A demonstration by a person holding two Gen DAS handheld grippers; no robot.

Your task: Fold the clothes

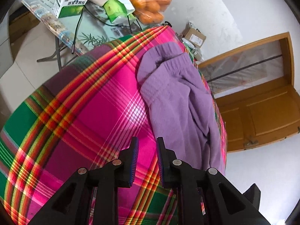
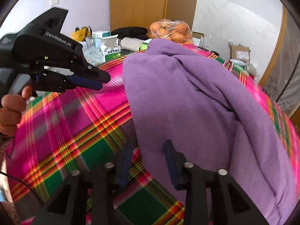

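Note:
A purple garment (image 1: 178, 97) (image 2: 187, 103) lies loosely bunched on a table under a pink, green and orange plaid cloth (image 1: 90, 112) (image 2: 61, 123). My left gripper (image 1: 147, 143) hovers over the plaid just left of the garment's near edge, open by a narrow gap with nothing between its fingers. It also shows in the right wrist view (image 2: 101, 80), held by a hand (image 2: 11, 110). My right gripper (image 2: 149, 148) is open wider at the garment's near left edge. Purple fabric shows between its fingers, and its right finger is over the garment.
Behind the plaid table stands a second table (image 1: 78, 30) with medicine boxes (image 1: 69, 4), a bag of oranges (image 1: 150, 1) (image 2: 172, 30) and a black cable. A cardboard box (image 1: 195, 35) sits at the far corner. A wooden door (image 1: 262, 108) and a wardrobe (image 2: 138, 5) stand beyond.

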